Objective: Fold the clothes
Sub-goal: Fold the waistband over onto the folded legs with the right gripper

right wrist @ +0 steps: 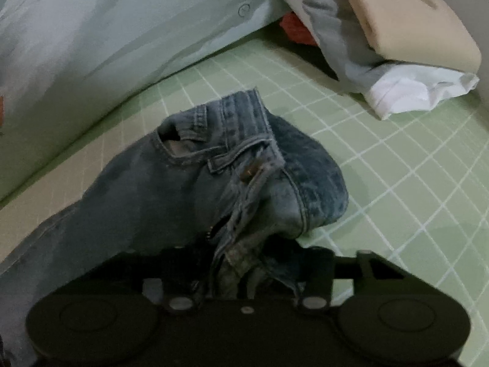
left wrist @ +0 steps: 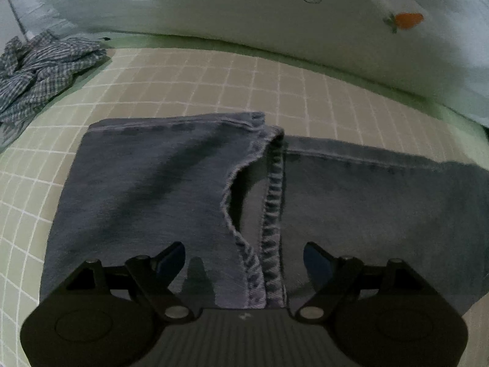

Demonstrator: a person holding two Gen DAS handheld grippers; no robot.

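Observation:
A pair of blue jeans (left wrist: 146, 189) lies on a green checked mat (left wrist: 214, 82). In the left wrist view the two leg ends lie side by side, hems at the far side, inner seams between them. My left gripper (left wrist: 244, 260) is open just above the legs, its fingers either side of the seam, holding nothing. In the right wrist view the waist end of the jeans (right wrist: 244, 165) is bunched and lifted, with waistband, belt loop and zipper showing. My right gripper (right wrist: 241, 278) is shut on the waist fabric, its fingertips hidden in the denim.
A crumpled blue checked shirt (left wrist: 39, 73) lies at the far left of the mat. A pale green sheet or pillow (right wrist: 107, 36) borders the far side. A pile of folded clothes, beige (right wrist: 406, 27), white (right wrist: 406, 91) and grey, sits far right.

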